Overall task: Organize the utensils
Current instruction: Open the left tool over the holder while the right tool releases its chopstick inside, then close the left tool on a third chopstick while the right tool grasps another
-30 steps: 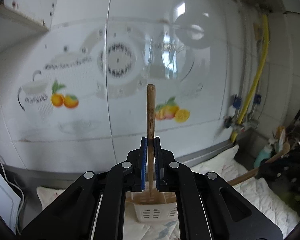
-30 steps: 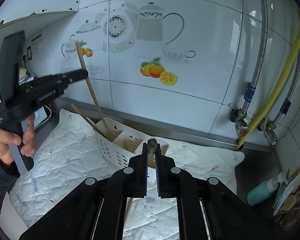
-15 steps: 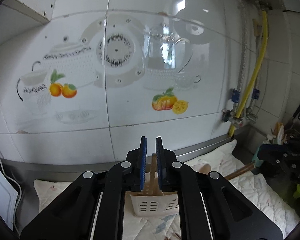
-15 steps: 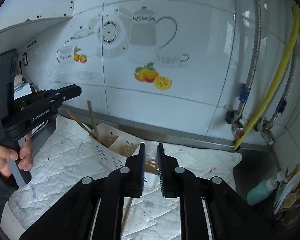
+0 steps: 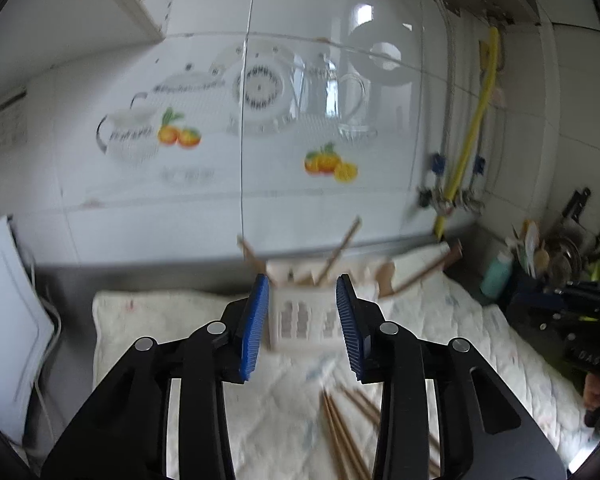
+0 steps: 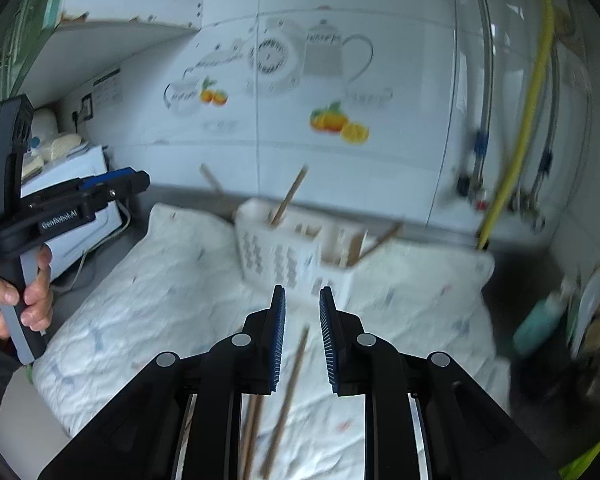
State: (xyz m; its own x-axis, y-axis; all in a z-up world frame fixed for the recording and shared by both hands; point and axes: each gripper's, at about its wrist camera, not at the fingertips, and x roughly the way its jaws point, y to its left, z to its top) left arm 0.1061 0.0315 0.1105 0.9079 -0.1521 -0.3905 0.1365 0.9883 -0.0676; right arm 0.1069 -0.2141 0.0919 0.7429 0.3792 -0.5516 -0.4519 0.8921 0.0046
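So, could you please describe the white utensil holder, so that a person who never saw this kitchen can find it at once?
Find the tiled wall with the painted teapot and oranges; below it a quilted white cloth covers the counter. The utensil holder stands at the cloth's back edge: the only white slotted plastic box there, with wooden sticks leaning out.

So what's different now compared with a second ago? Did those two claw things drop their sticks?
Yes. The left gripper let go of its chopstick, which now stands in the white caddy; its fingers have opened wide and pulled back. The right gripper released its wooden utensil too and now hangs open over loose chopsticks on the cloth. The caddy and cloth stayed put.
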